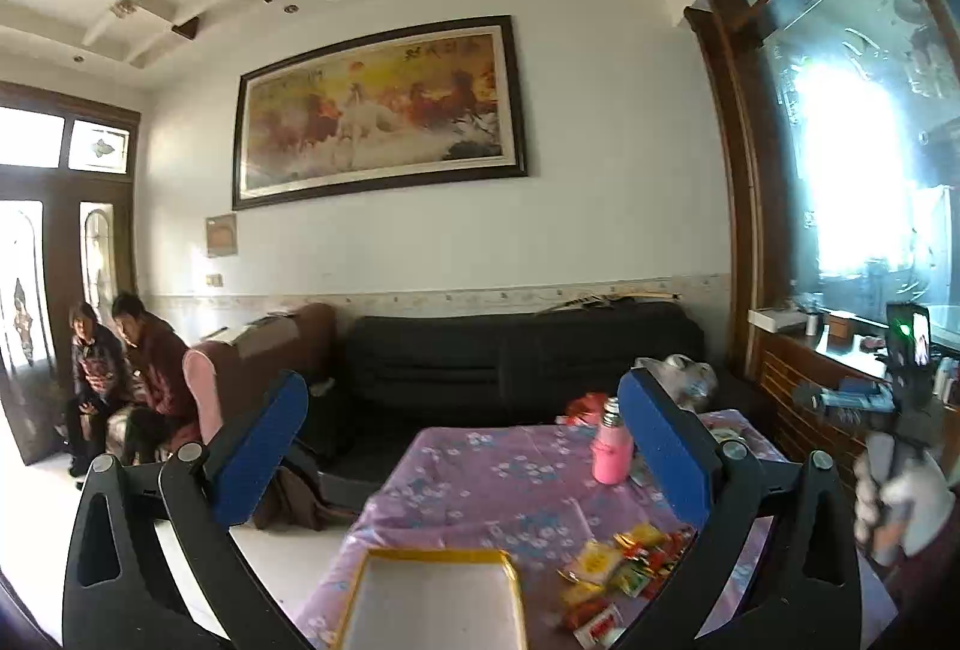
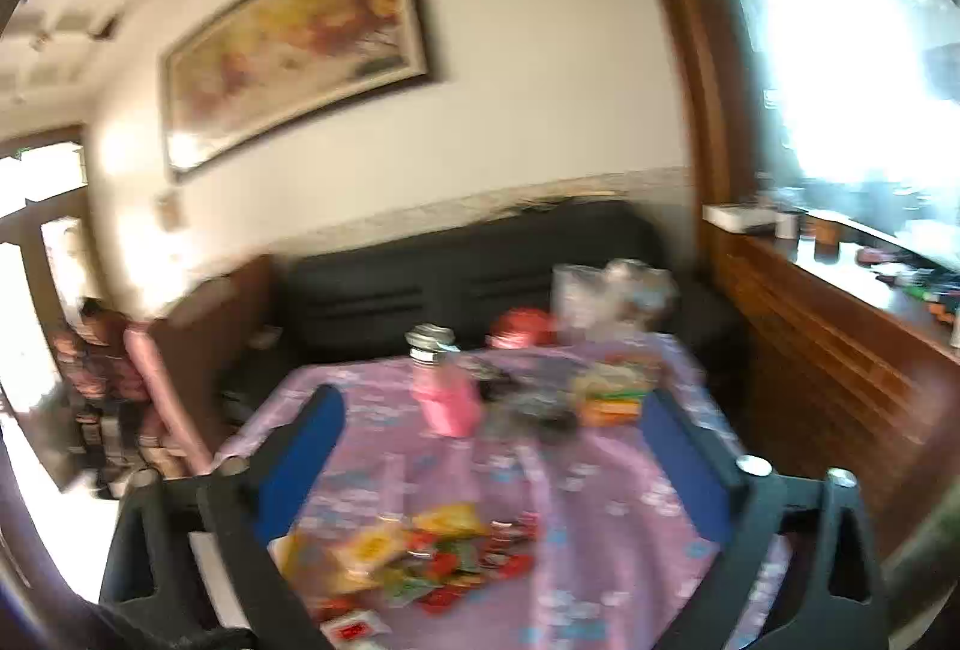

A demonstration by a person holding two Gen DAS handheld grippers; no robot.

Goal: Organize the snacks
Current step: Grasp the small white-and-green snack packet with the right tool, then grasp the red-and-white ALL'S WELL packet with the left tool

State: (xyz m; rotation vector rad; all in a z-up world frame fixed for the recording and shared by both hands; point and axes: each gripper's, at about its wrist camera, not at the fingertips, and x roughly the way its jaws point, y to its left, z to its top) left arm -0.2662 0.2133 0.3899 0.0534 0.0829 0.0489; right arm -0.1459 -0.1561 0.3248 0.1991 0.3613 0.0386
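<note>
Living-room walls, a black sofa (image 1: 522, 356) and a framed horse painting (image 1: 378, 110) back the bench (image 1: 480, 470), which wears a purple flowered cloth. On it lie a shallow white tray with a yellow rim (image 1: 432, 596) and, just beside that, a heap of small foil snack packets (image 1: 624, 566), yellow, red and green; a pink bottle (image 1: 612, 446) stands farther off. Both the left hand-held gripper (image 1: 468, 446) and the right hand-held gripper (image 2: 498, 446) hang above, jaws wide apart, empty. Those packets look light, crinkly and slippery, probably best pinched flat across the middle.
</note>
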